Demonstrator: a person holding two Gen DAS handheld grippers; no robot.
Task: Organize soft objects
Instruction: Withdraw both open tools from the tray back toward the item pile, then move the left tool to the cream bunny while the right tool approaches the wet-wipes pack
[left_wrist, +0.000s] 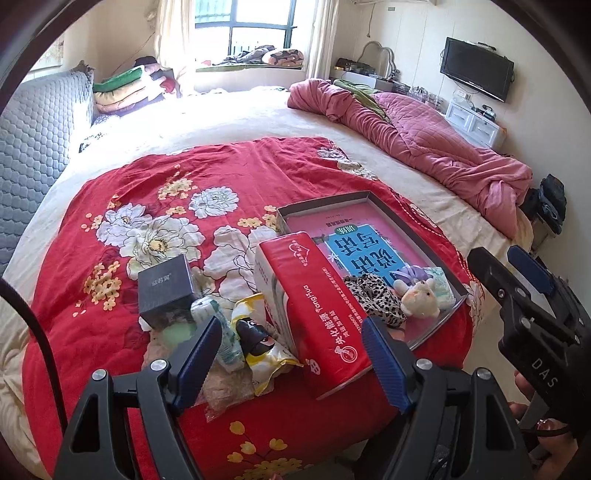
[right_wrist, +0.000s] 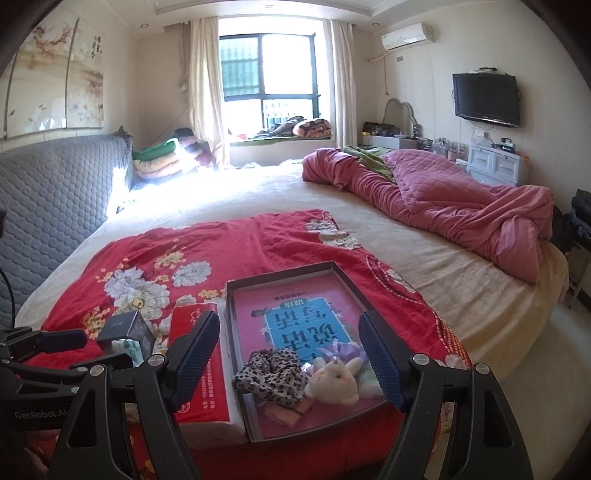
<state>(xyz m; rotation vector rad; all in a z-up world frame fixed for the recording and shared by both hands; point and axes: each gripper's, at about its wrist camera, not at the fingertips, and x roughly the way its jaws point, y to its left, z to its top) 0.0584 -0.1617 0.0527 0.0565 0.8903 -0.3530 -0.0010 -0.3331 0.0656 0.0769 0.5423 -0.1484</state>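
My left gripper (left_wrist: 291, 354) is spread wide w/ nothing in it. Just past its tips lie a red tissue pack (left_wrist: 317, 314), a yellow snack bag (left_wrist: 266, 350) & a dark box (left_wrist: 166, 295). My right gripper (right_wrist: 288, 354) is spread wide too, empty. Right in front of it sits the tray (right_wrist: 280, 275) w/ a leopard scrunchie (right_wrist: 271, 376), a white bunny toy (right_wrist: 334, 380) & a purple bow (right_wrist: 343, 349) touching each other. All on the red flower blanket (left_wrist: 155, 184).
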